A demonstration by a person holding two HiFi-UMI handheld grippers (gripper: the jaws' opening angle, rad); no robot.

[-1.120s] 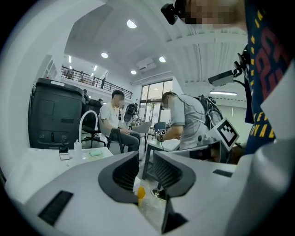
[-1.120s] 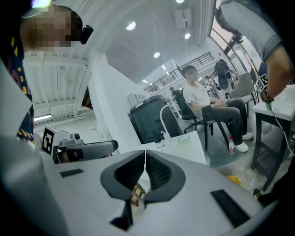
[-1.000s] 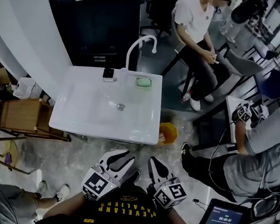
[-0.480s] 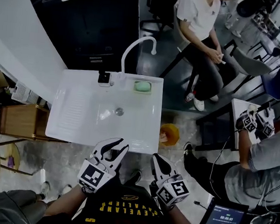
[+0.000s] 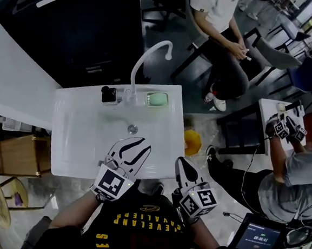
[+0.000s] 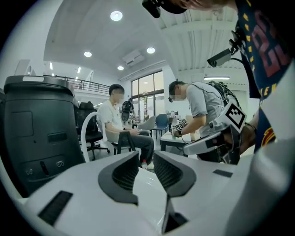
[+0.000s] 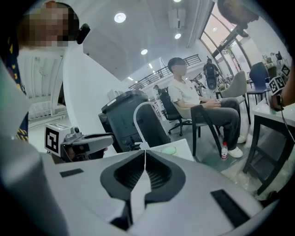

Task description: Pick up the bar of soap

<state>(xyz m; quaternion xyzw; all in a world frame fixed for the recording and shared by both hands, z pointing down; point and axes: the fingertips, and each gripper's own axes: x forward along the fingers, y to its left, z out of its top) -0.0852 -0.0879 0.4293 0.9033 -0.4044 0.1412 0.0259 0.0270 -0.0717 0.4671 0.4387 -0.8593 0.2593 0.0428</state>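
The pale green bar of soap (image 5: pixel 157 99) lies in a dish at the back right corner of the white sink (image 5: pixel 73 141), just right of the curved white faucet (image 5: pixel 146 55). My left gripper (image 5: pixel 134 145) hovers over the front part of the basin, well short of the soap; it is open with nothing between its fingers (image 6: pixel 146 154). To its right, at the sink's front edge, my right gripper (image 5: pixel 181 162) is shut and empty (image 7: pixel 144 152). Far ahead in the right gripper view, the soap (image 7: pixel 171 149) shows beyond the jaw tips.
A small black object (image 5: pixel 108 94) sits left of the faucet, and the drain (image 5: pixel 132 128) is mid-basin. A dark cabinet (image 5: pixel 83 28) stands behind the sink. An orange bucket (image 5: pixel 191 142) is on the floor to the right. A seated person (image 5: pixel 219 24) and another person (image 5: pixel 292 176) are nearby.
Both grippers have moved forward toward the sink; the left one now reaches over its front part. The sink appears nearer in the head view. Jaw openings look unchanged.
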